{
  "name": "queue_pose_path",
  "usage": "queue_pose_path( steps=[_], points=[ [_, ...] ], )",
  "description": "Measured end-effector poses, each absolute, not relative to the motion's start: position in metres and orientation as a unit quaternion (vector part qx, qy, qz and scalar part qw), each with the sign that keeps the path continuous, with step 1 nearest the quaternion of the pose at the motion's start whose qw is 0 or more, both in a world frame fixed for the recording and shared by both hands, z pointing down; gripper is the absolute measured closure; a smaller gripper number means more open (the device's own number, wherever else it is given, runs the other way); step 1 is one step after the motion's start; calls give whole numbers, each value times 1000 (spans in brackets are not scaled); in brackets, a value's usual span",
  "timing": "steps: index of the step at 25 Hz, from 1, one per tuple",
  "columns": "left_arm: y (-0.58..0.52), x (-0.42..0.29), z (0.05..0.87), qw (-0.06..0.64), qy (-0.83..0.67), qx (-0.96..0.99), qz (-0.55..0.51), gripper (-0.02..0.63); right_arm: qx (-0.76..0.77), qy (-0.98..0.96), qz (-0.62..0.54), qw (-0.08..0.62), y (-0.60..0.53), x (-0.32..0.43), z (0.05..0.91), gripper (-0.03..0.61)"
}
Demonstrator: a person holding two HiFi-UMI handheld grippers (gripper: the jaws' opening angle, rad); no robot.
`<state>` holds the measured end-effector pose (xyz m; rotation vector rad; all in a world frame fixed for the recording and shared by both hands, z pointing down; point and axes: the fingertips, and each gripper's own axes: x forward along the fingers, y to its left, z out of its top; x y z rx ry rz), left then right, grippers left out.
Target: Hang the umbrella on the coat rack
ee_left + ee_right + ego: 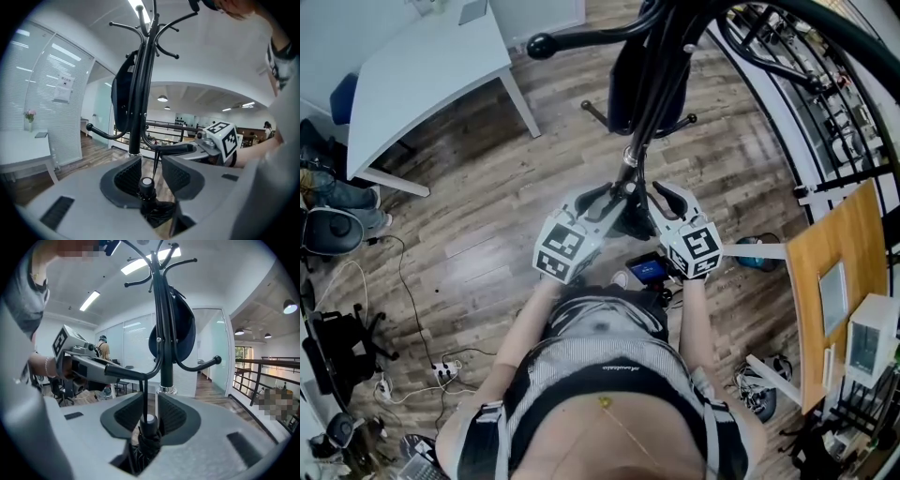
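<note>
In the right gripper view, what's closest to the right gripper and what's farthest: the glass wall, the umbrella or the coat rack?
1. umbrella, right between the jaws.
2. coat rack, just ahead, centre.
3. glass wall, far behind, right.

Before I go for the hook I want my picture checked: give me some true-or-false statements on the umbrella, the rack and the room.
1. A dark bag hangs on the coat rack. True.
2. The umbrella already hangs from a hook. False: it sits between the right gripper's jaws, on no hook.
3. The umbrella is folded up. True.
4. In the head view the white table stands right of the rack. False: it is at the upper left.
5. The strap runs up from the umbrella to a jaw of the left gripper. True.
</note>
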<state>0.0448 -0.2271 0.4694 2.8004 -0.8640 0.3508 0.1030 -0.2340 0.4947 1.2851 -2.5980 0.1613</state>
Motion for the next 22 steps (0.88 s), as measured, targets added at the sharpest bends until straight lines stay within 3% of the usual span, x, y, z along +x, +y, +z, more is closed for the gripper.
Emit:
queue_pose_path(
  steps=[14,22],
  points=[
    [-238,77,485,63,-245,954,162,535,433,-892,50,124,-243,91,485,508],
    [-240,84,485,48,-237,955,171,577,438,-888,38,135,-244,89,486,569]
  ],
)
